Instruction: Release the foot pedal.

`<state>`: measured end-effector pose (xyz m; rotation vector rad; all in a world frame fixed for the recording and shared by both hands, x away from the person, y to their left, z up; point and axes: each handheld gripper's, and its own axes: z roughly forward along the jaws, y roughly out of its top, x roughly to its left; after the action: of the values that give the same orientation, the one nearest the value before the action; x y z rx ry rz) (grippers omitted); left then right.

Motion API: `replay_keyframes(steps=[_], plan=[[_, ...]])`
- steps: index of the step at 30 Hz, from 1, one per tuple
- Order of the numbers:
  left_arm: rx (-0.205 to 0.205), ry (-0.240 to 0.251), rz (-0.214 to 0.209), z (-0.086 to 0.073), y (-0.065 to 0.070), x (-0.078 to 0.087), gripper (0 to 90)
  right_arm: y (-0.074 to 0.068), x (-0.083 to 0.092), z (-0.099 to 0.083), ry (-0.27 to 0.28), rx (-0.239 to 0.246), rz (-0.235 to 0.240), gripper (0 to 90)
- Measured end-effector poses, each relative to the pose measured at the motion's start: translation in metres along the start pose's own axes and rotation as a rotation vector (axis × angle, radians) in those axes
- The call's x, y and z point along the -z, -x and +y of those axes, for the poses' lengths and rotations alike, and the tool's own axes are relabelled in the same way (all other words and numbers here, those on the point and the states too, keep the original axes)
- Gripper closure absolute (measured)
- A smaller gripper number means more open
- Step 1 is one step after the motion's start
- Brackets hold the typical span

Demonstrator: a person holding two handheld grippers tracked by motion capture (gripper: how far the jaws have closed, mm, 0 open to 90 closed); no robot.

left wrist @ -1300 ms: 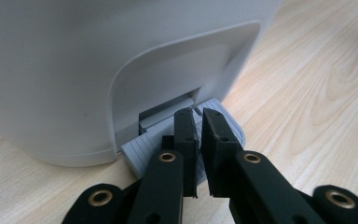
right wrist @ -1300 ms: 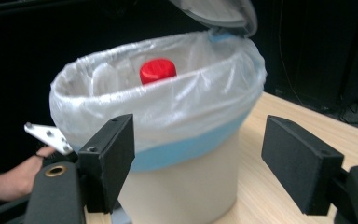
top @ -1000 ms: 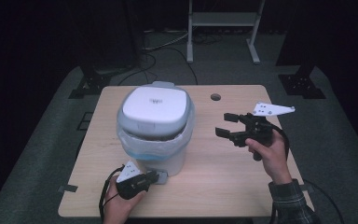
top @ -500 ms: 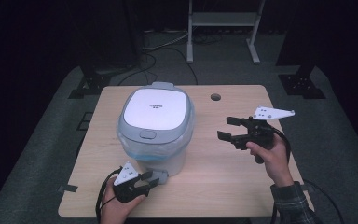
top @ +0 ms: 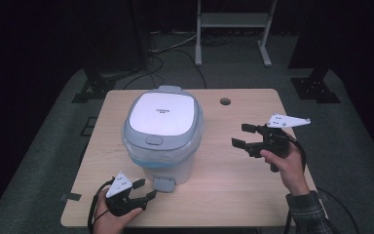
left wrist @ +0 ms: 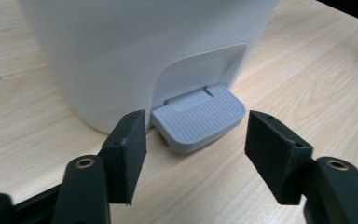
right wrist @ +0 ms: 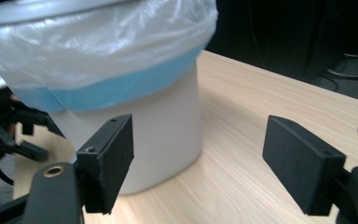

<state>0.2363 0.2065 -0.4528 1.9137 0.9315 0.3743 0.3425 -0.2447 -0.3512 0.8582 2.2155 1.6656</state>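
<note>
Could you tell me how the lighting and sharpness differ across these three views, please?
High view: the table is lit while the surroundings fall to near black, and the image is slightly soft. Left gripper view: the bin is bright and close, its pedal crisp. Right gripper view: the plastic liner looks hazy, and the background is dark.

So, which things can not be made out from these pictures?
- Inside of the bin: high view, hidden by its closed lid.
- Lid lettering: high view, too small to read.
- Bin top: left gripper view, cut off by the upper edge above the pedal.
- Bin base: right gripper view, partly behind a finger of the right gripper.
- Back of the bin: faces away in every view.
</note>
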Motion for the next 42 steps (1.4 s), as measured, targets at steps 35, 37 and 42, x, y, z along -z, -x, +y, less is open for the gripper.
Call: replay_keyframes(steps=[35, 37, 42], plan=[[-0.011, -0.014, 0.065, -0.003, -0.038, 0.007, 2.2, 0.006, 0.049, -0.098, -0.186, -0.045, -0.232, 22.0], [-0.007, -0.02, 0.071, -0.004, -0.04, 0.008, 2.1, 0.006, 0.048, -0.105, -0.214, -0.035, -0.25, 21.9], [-0.02, -0.069, 0.078, -0.009, -0.045, 0.007, 2.0, 0.006, 0.048, -0.117, -0.263, -0.023, -0.279, 21.9]])
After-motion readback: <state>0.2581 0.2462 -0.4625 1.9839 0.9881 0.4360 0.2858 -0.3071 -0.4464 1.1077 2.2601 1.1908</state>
